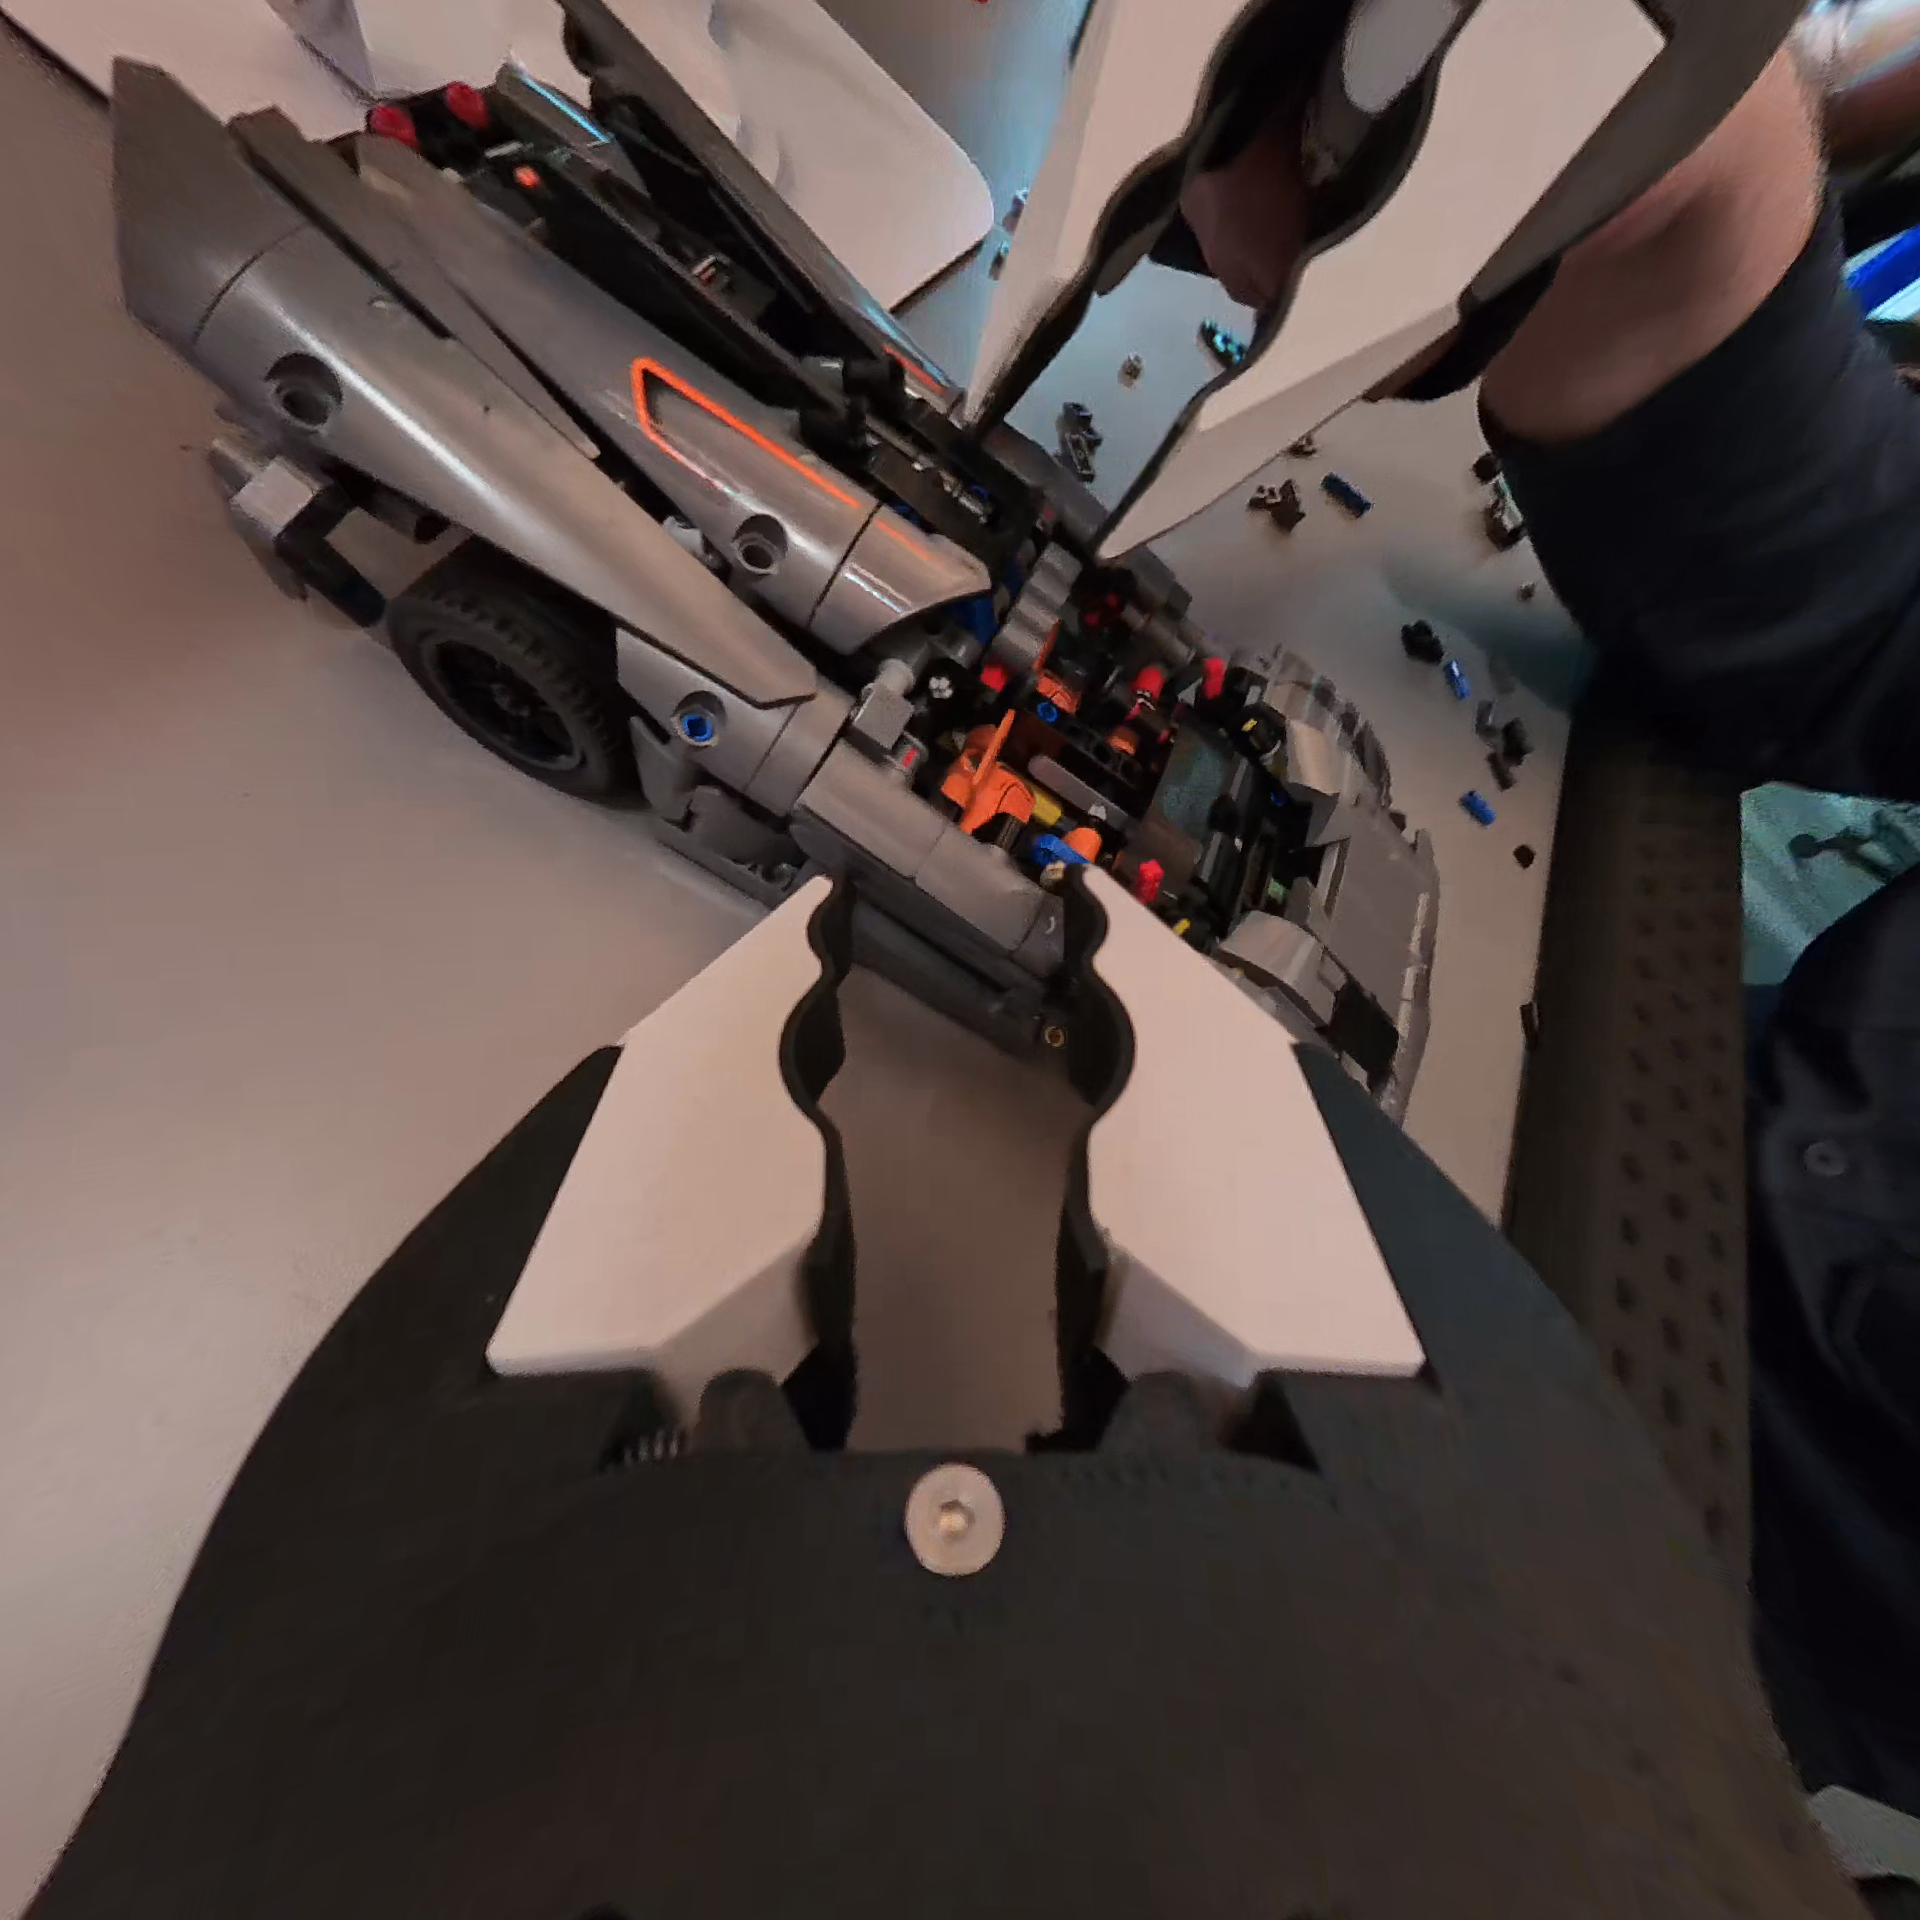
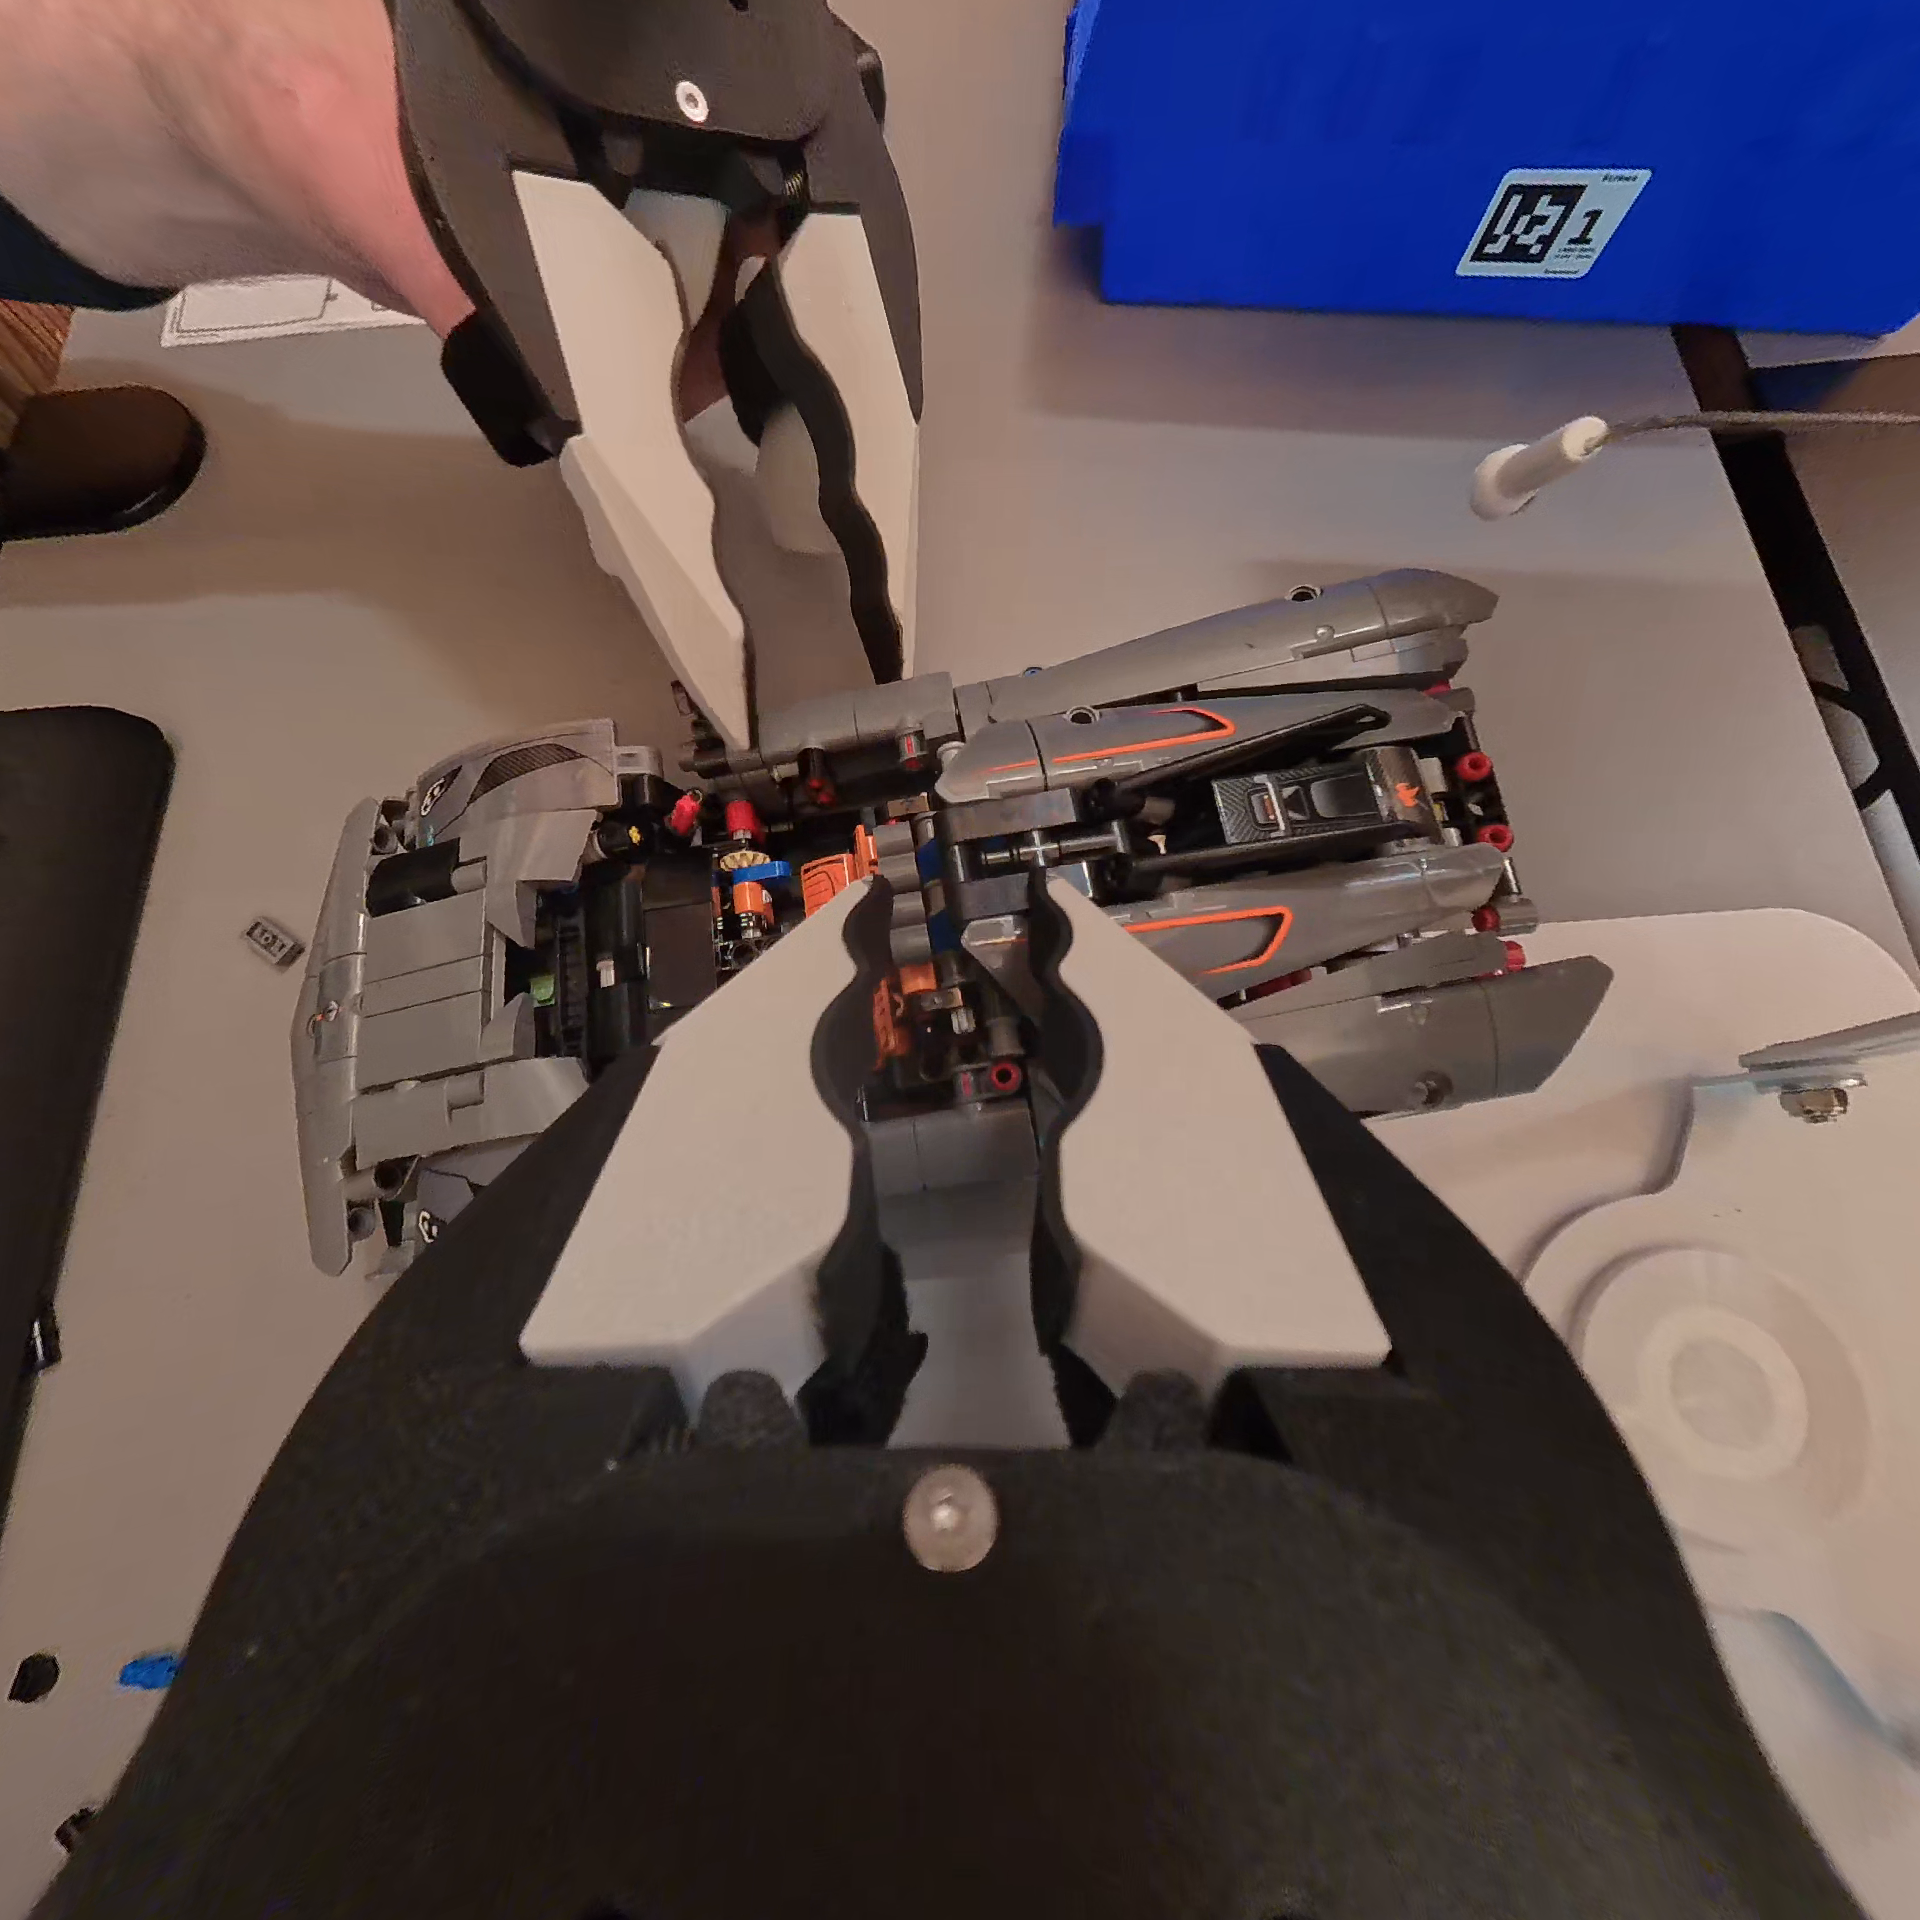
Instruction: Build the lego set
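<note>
A grey Lego car (image 2: pixel 1247 914) with orange trim and an open, colourful middle lies on the white table; it also shows in the left wrist view (image 1: pixel 540 436). My left gripper (image 1: pixel 961 883) is closed around the car's grey side sill (image 1: pixel 935 842); it shows from above in the right wrist view (image 2: pixel 816 701). My right gripper (image 2: pixel 956 883) is closed around the dark frame (image 2: pixel 982 904) at the car's middle, just behind the cockpit. It reaches in from the top of the left wrist view (image 1: pixel 1034 478).
A blue bin (image 2: pixel 1455 156) stands at the back right. A white moulded tray (image 2: pixel 1714 1351) lies right of the car. Several small loose pieces (image 1: pixel 1351 499) are scattered by a black perforated mat (image 1: pixel 1642 1039). A small grey tile (image 2: pixel 272 940) lies left of the car's nose. My hands' fingertips stand some 7 cm from each other. The small grey tile (image 2: pixel 272 940) sits 15 cm or so from the ends of my left fingers.
</note>
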